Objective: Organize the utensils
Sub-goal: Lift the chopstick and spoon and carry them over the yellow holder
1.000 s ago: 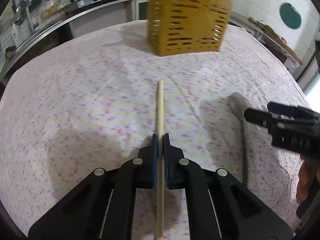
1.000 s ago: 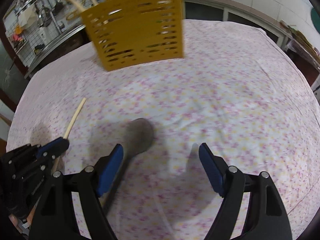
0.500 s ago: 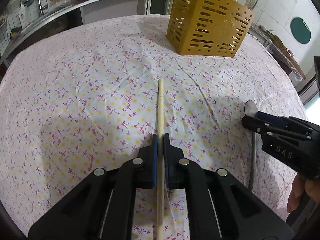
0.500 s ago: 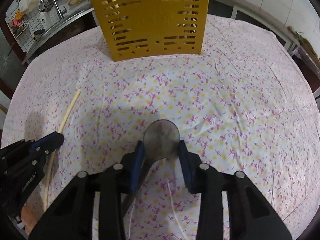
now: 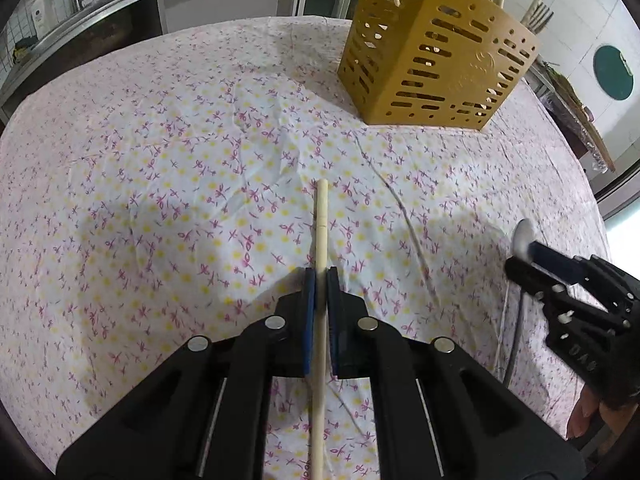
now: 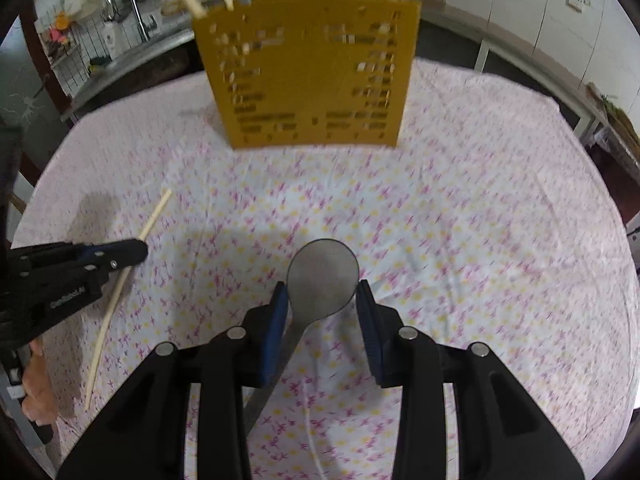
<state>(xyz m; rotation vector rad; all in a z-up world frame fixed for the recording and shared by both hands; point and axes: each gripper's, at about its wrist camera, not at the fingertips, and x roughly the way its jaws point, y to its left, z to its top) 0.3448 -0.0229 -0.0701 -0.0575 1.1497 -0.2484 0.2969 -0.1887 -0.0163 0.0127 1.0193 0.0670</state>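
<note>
two grips: left gripper point(image 5: 319, 280) pinching round wooden chopstick point(image 5: 321, 216); right gripper point(image 6: 322, 300) clasping smooth metal spoon point(image 6: 322, 276).

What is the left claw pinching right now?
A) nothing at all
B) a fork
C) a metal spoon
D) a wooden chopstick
D: in the left wrist view the left gripper has its blue pads closed on the pale wooden chopstick, which sticks out ahead over the flowered tablecloth.

Even, fairly bright indoor light, with soft grey shadows on the surface point(image 5: 168, 184) beneath each tool. The right wrist view is motion-blurred, smearing the yellow basket point(image 6: 312, 68); fisheye bending and dark corners frame both views
</note>
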